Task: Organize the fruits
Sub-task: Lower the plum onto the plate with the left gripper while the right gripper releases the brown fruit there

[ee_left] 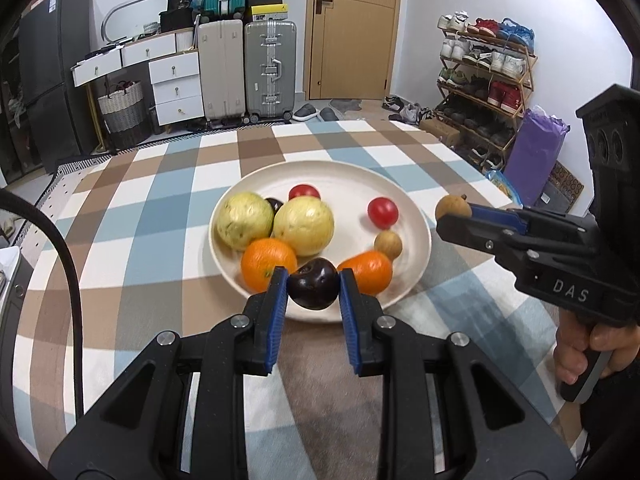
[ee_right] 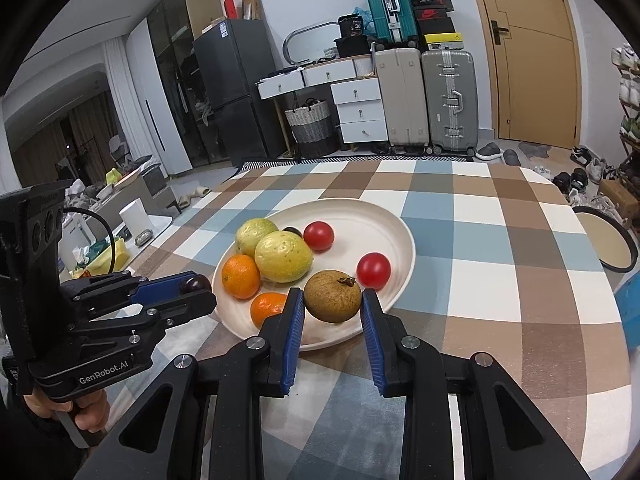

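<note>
My left gripper (ee_left: 313,280) is shut on a dark plum (ee_left: 313,288) just above the near rim of a cream plate (ee_left: 352,178). To its right, my right gripper (ee_left: 456,217) is shut on a brown longan (ee_left: 453,207) beside the plate's right rim. In the right wrist view the right gripper (ee_right: 332,294) pinches the longan (ee_right: 333,296) over the plate (ee_right: 400,236), and the left gripper (ee_right: 196,289) carries the plum (ee_right: 196,282) at the plate's left edge. On the plate lie two guavas (ee_left: 304,226), two oranges (ee_left: 269,266), two tomatoes (ee_left: 383,212), another longan (ee_left: 388,244) and another plum (ee_left: 275,204).
The plate rests on a checked tablecloth (ee_right: 480,248). A round stool (ee_right: 608,240) stands off the table's right side. Suitcases (ee_left: 270,68), white drawers (ee_left: 176,80) and a shoe rack (ee_left: 484,80) stand beyond the far edge. A person's hand (ee_left: 576,356) holds each gripper's handle.
</note>
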Demonstrator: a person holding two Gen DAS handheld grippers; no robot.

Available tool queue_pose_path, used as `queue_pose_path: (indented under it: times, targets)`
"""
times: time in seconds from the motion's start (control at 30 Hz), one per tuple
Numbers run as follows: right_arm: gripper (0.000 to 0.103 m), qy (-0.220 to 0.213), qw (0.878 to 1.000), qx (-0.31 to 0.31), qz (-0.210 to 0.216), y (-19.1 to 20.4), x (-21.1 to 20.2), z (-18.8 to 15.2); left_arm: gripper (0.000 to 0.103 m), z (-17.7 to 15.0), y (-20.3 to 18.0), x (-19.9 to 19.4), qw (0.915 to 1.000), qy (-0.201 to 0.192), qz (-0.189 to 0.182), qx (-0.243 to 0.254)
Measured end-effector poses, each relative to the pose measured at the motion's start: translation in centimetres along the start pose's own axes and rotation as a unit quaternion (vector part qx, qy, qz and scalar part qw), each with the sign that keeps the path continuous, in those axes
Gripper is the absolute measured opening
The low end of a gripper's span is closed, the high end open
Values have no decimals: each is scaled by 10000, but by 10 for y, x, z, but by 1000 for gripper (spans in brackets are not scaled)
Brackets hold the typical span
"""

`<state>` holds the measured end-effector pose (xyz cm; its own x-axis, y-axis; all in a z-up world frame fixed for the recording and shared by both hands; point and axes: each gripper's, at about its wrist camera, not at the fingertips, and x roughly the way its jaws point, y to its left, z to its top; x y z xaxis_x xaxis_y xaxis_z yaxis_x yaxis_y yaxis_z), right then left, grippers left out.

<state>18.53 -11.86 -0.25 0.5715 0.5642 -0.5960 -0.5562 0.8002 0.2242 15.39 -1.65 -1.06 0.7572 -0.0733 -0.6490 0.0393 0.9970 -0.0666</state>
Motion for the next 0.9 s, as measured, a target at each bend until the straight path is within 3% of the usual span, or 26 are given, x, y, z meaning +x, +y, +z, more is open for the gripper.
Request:
queue_pose_path:
  times: [0.9]
  targets:
    - [30,315,9990,-219,216,2,42,16,23,9,8,36,10000,32,-8,-91]
